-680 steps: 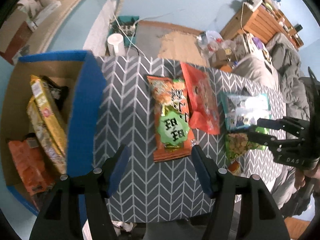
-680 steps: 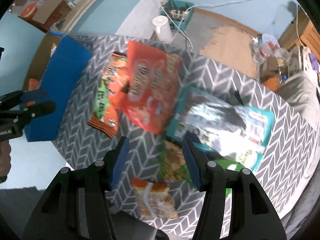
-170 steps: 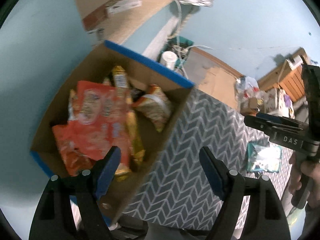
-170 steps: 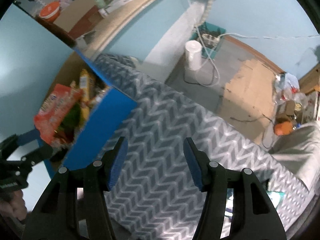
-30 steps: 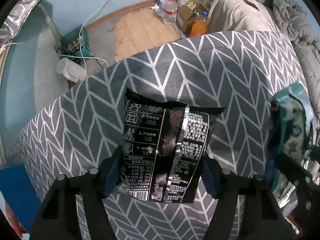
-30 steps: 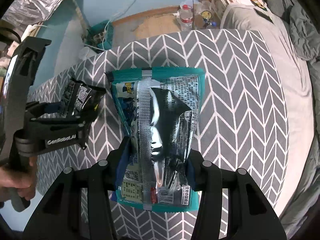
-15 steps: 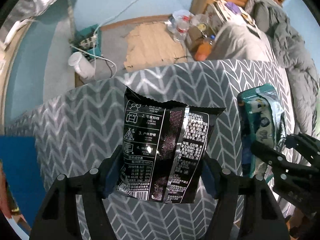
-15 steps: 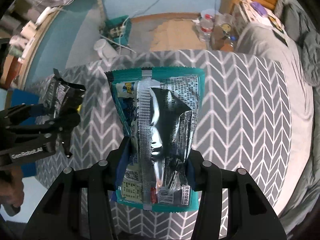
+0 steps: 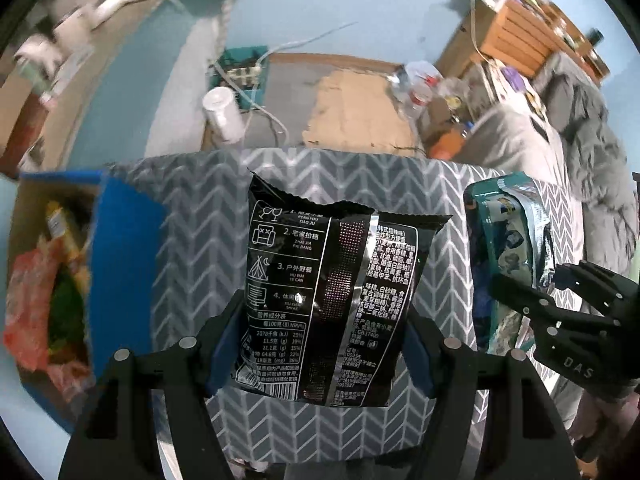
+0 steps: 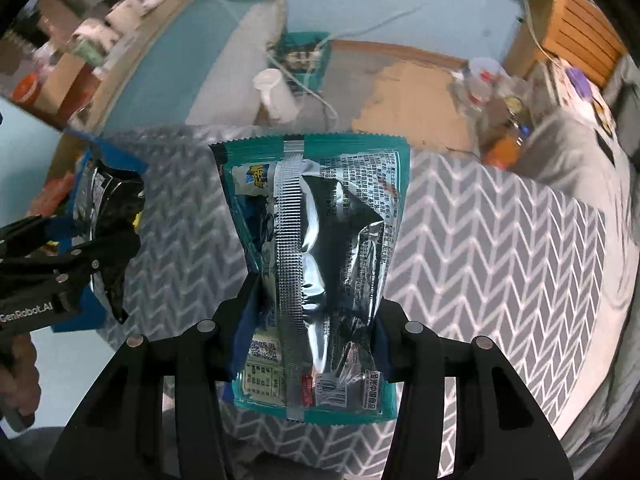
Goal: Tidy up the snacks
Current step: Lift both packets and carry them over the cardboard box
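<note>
— Two snack bags aloft over a chevron-patterned tabletop (image 9: 200, 216). What is each hand carrying?

— The left gripper (image 9: 320, 354) has its blue-padded fingers (image 9: 222, 344) clenched on a glossy black packet (image 9: 332, 300), flat and rectangular, white print on its back, top edge crimped. The right gripper (image 10: 308, 332) pinches a teal packet (image 10: 316, 264) at the waist, so its silvery foil back creases around a ribbed centre seam.

— And the cloth beneath?

— Soft grey fabric with white zigzags, bare under both bags.

— Where do the other snacks sit?

— In a cardboard box (image 9: 120, 264) with blue edging at the tabletop's left end: orange, green and yellow wrappers jumbled inside, its top open. Both packets hang clear of the cloth, side by side and not touching, the black one nearer the box.
</note>
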Demonstrator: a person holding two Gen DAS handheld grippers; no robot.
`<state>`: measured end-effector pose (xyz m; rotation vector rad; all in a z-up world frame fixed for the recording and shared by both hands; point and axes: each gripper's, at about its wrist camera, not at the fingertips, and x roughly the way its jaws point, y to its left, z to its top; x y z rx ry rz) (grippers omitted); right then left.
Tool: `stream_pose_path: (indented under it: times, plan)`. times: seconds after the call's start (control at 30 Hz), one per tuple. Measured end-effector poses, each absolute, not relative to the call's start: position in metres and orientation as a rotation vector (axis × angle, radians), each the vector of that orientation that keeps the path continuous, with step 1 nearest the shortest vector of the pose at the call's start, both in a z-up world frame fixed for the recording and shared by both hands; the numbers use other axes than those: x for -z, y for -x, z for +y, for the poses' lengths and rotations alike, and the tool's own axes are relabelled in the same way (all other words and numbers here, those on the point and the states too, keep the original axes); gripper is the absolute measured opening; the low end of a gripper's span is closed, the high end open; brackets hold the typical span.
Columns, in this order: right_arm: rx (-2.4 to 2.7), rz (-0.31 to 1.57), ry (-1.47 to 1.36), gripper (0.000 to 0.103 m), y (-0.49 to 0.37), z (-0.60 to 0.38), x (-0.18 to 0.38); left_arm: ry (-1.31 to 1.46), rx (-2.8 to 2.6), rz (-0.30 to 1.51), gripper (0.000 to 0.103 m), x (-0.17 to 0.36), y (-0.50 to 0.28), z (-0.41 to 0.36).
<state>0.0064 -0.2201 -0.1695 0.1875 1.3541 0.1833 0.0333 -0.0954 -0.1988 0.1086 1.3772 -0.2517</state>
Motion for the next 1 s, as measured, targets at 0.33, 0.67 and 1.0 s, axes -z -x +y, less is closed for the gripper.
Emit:
stream_pose_path:
  times: [0.33, 0.67, 1.0]
  plan:
    - [-0.359, 1.335, -0.110, 0.048, -0.033, -0.135, 0.152, 0.052, 0.118, 1.353, 0.071, 0.173, -0.026, -0.004]
    - [-0.540, 1.296, -0.031, 0.048, -0.073, -0.039, 0.133, 0.198, -0.057, 1.311, 0.071, 0.162, -0.011, 0.095]
    - [-0.682, 1.283, 0.041, 0.048, -0.099, 0.044, 0.129, 0.364, -0.220, 1.256, 0.071, 0.154, 0.005, 0.182]
